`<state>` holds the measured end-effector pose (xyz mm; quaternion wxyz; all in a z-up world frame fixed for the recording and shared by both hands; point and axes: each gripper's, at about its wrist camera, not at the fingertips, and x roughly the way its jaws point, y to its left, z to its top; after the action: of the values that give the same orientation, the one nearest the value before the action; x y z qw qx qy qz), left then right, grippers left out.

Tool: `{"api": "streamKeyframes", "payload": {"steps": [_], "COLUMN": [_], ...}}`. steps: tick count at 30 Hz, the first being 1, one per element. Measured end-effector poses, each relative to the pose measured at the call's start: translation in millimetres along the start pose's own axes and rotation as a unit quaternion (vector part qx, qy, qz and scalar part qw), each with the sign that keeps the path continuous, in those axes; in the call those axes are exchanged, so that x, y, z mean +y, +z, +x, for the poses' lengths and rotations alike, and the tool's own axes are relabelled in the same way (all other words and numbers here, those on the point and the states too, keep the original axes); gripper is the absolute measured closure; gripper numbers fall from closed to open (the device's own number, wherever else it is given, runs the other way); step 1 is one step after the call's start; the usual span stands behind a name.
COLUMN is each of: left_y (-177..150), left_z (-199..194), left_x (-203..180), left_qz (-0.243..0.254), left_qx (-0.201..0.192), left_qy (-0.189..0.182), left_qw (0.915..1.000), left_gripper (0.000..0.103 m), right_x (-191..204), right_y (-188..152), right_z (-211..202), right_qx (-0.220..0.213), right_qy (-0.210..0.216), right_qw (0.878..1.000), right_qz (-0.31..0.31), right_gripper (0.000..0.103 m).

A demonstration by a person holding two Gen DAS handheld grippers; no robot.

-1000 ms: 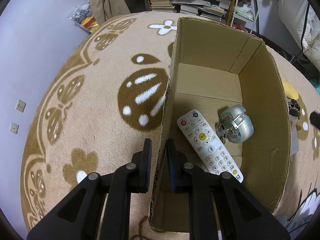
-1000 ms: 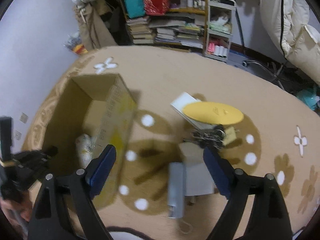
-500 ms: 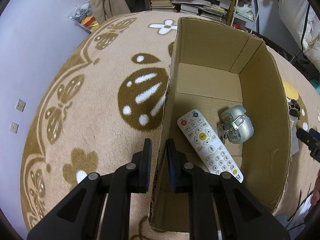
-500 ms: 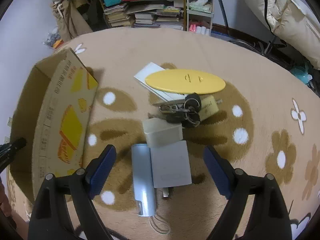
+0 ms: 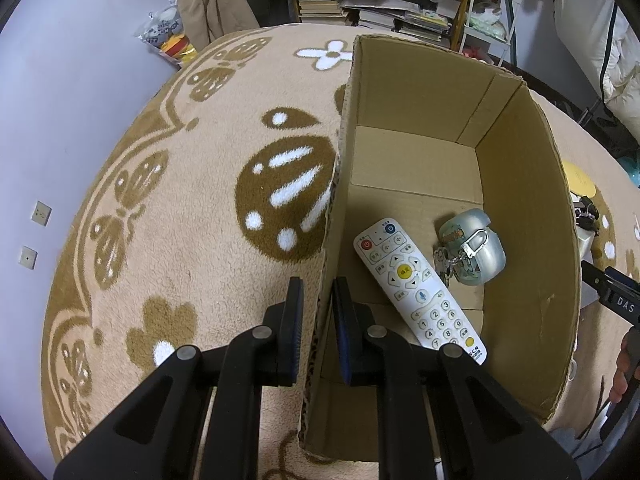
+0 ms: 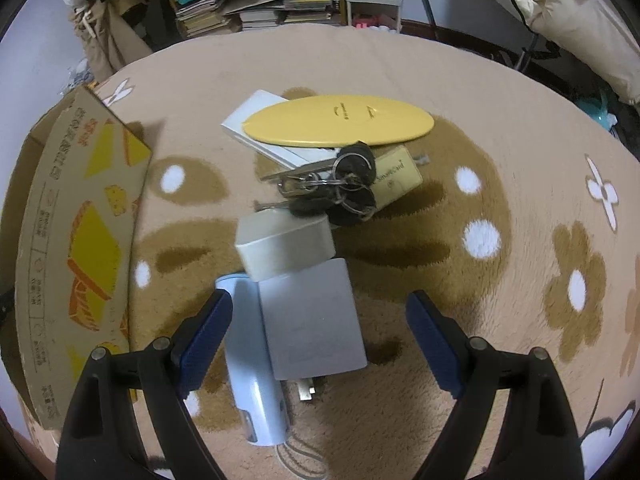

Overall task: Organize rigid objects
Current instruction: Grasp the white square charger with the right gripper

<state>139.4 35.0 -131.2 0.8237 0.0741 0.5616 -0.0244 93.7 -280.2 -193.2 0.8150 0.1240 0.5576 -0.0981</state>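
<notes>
With our left gripper (image 5: 317, 316) fingers clamped on the cardboard box (image 5: 532, 216) wall to keep it steady, we should lower our right gripper (image 6: 319, 334), fingers wide apart, straight over the grey charger block (image 6: 310, 316) on the carpet (image 6: 460, 92) and squeeze its two flat sides.

The cardboard box (image 6: 80, 248) runs off the right wrist view's left edge, its inside hidden there. A grey flat block (image 6: 312, 320) covers part of the pale blue device (image 6: 256, 376). The yellow oval lid's (image 5: 578, 178) bulk sits behind the box wall. Print on the key tag (image 6: 398, 174) is too small to read.
</notes>
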Motion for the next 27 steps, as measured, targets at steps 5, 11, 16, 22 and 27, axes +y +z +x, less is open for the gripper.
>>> {"api": "streamKeyframes", "payload": {"steps": [5, 11, 16, 22, 27], "left_y": [-1, -1, -1, 0, 0], "left_z": [0, -1, -1, -1, -1], "left_x": [0, 1, 1, 4, 5], "left_qz": [-0.002, -0.002, -0.002, -0.009, -0.005], "left_qx": [0.001, 0.001, 0.001, 0.003, 0.002], "left_qy": [-0.001, -0.004, -0.003, -0.010, -0.007], "left_qw": [1.0000, 1.0000, 1.0000, 0.9999, 1.0000], "left_gripper": [0.088, 0.088, 0.088, 0.088, 0.088], "right_x": [-3, -6, -13, 0, 3], "right_y": [-3, -1, 0, -6, -9], "right_z": [8, 8, 13, 24, 24], "right_qx": [0.007, -0.001, 0.001, 0.015, 0.001], "right_qy": [-0.001, -0.001, -0.001, -0.033, -0.037], "right_qw": [1.000, 1.000, 0.999, 0.999, 0.999], "right_qz": [0.005, 0.016, 0.034, -0.003, 0.006], "right_gripper": [0.010, 0.010, 0.010, 0.010, 0.027]}}
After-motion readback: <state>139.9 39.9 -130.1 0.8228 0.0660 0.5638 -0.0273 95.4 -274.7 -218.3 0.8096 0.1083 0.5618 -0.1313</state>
